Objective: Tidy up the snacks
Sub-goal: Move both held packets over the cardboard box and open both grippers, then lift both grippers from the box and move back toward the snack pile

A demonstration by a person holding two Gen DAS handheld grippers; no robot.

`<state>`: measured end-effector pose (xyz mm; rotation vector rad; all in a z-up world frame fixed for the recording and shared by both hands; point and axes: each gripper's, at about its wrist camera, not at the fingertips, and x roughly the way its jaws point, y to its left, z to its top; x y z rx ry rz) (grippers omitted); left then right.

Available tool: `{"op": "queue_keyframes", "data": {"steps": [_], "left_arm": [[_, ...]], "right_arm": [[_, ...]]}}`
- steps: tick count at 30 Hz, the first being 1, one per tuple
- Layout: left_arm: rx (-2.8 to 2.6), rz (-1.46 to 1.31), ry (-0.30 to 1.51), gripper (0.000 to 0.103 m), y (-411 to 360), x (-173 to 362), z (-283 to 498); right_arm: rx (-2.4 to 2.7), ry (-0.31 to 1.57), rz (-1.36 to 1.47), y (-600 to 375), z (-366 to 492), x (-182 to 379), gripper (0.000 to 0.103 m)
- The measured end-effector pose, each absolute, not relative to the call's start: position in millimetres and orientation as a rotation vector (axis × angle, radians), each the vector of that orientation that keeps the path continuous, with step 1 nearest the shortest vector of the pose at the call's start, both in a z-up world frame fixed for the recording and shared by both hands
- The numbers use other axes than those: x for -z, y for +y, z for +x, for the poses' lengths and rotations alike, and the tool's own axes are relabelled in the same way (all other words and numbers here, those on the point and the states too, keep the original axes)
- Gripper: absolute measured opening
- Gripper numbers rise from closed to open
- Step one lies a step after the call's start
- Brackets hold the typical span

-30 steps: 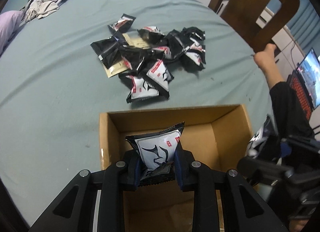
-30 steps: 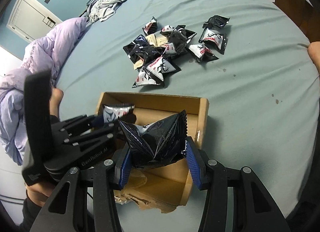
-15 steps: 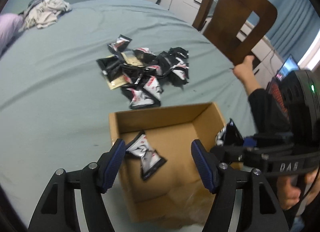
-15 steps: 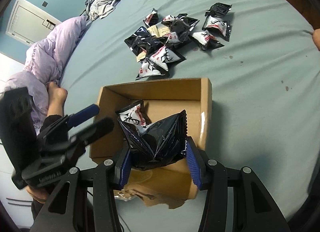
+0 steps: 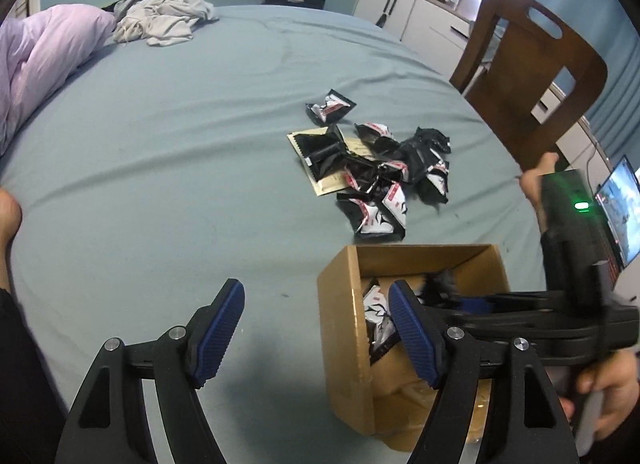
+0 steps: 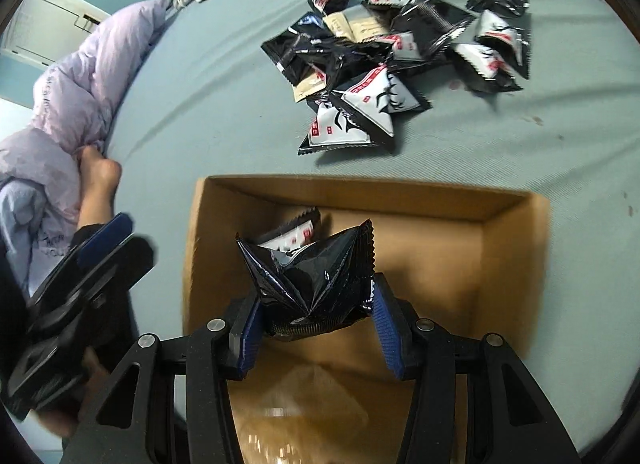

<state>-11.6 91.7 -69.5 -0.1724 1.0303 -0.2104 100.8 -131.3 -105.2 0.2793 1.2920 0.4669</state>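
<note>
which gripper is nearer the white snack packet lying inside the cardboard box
Right. The right gripper, shut on a black foil packet, hangs over the brown cardboard box just above the white snack packet. The left gripper is open, mostly outside the box.

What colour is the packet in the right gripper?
Glossy black packet, clearest in the right wrist view.

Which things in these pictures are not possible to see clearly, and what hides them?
- Right wrist view: packet in box, mostly behind the held black packet.
- Left wrist view: cardboard box interior, covered by the left gripper's finger and the blurred right gripper.
- Both views: packet print, too small to read.
</note>
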Motion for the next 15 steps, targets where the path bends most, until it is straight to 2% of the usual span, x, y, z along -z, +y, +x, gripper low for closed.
{"op": "queue_keyframes", "data": {"steps": [9, 15], "left_arm": [[0.206, -0.177, 1.034, 0.075, 91.0, 71.4, -12.0], [0.191, -0.159, 1.026, 0.075, 89.4, 69.2, -14.0]], "right_arm": [[-0.395, 1.298, 0.444, -139.5, 111.3, 129.2, 0.057], [-0.421, 1.276, 0.354, -138.6, 92.3, 112.9, 0.068]]}}
